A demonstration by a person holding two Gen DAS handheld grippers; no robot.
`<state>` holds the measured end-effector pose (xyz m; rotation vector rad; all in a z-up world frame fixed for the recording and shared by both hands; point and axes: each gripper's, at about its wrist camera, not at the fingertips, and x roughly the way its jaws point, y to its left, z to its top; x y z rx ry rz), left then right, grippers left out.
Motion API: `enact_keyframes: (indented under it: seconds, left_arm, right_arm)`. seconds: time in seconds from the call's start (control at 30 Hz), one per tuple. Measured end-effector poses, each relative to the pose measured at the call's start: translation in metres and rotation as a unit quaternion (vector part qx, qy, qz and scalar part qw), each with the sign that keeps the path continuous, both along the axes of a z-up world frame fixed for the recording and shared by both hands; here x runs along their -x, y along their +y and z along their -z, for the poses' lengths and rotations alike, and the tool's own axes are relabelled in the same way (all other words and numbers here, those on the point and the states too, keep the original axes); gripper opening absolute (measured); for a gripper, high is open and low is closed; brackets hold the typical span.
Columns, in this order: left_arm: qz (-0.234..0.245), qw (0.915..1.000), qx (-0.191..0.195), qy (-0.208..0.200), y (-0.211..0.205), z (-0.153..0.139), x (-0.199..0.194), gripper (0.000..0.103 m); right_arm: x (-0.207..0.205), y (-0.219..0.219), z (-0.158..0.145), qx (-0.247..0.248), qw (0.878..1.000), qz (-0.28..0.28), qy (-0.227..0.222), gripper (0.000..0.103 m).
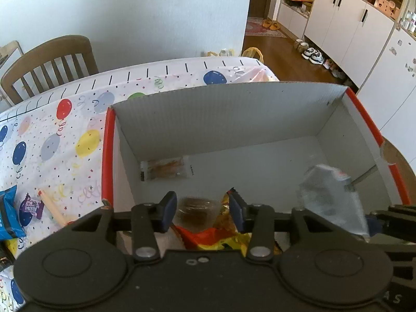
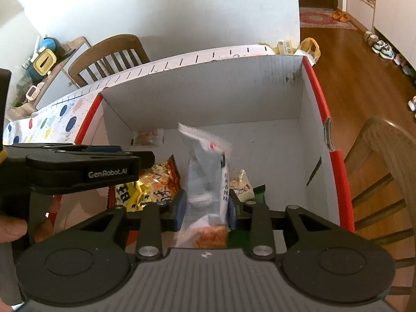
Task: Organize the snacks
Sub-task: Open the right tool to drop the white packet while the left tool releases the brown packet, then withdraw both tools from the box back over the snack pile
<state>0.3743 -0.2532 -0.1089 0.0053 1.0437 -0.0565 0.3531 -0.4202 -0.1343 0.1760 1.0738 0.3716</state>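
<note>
A white cardboard box with red rims point(image 1: 215, 119) point(image 2: 202, 96) stands on the balloon-print table. My right gripper point(image 2: 206, 209) is shut on a grey-blue snack packet point(image 2: 205, 179), held over the box; the packet also shows in the left wrist view point(image 1: 330, 197). My left gripper point(image 1: 201, 212) is open over the box's near end, above a clear-wrapped brown snack point(image 1: 195, 208) and a yellow-red bag point(image 1: 218, 236) point(image 2: 153, 184). A small clear packet point(image 1: 165, 169) point(image 2: 147, 137) lies in the far left corner. A small white packet point(image 2: 243, 186) and a green one point(image 2: 258, 189) lie in the box.
On the table left of the box lie a blue packet point(image 1: 7, 213), a purple candy point(image 1: 31, 206) and a wooden stick point(image 1: 53, 208). Wooden chairs stand behind the table point(image 1: 49, 62) and to the box's right point(image 2: 382, 182). White cabinets point(image 1: 348, 31) line the far wall.
</note>
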Motion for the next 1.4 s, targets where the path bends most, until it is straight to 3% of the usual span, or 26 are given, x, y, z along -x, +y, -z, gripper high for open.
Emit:
enact_keyframes:
  seconds: [0.03,0.07,0.33,0.47,0.67,0.9,1.23,1.4]
  left_arm:
    - [-0.002,1.0,0.002,-0.002,0.0,-0.002,0.001,0.052]
    - [-0.005,1.0,0.004,-0.006,0.001,-0.003,0.002,0.058]
    - [-0.01,0.9995,0.016,-0.026,0.004,-0.019,0.016,0.062]
    - [-0.013,0.9987,0.015,-0.048,0.005,-0.031,0.027,0.086]
    - [0.005,0.997,0.012,-0.076,0.004,-0.051,0.047,0.087]
    - [-0.002,0.9943,0.029,-0.103,0.019,-0.075,0.075,0.094]
    - [-0.034,0.9892,0.035,-0.138,0.068,-0.096,0.119,0.102]
    - [-0.048,0.9863,0.027,-0.155,0.1,-0.101,0.143,0.102]
  right_arm:
    - [0.001,0.0,-0.001,0.001,1.0,0.001,-0.004,0.056]
    - [0.003,-0.001,-0.004,0.001,1.0,0.002,-0.012,0.064]
    - [0.01,-0.007,-0.019,-0.011,1.0,-0.003,-0.029,0.064]
    - [0.015,-0.011,-0.027,-0.018,0.999,-0.004,-0.032,0.066]
    - [0.029,-0.011,-0.044,-0.026,0.998,-0.012,-0.05,0.078]
    - [0.049,-0.001,-0.069,-0.041,0.996,-0.036,-0.071,0.083]
    - [0.082,0.042,-0.096,-0.02,0.99,-0.072,-0.124,0.084]
    - [0.098,0.069,-0.103,-0.024,0.989,-0.067,-0.126,0.085]
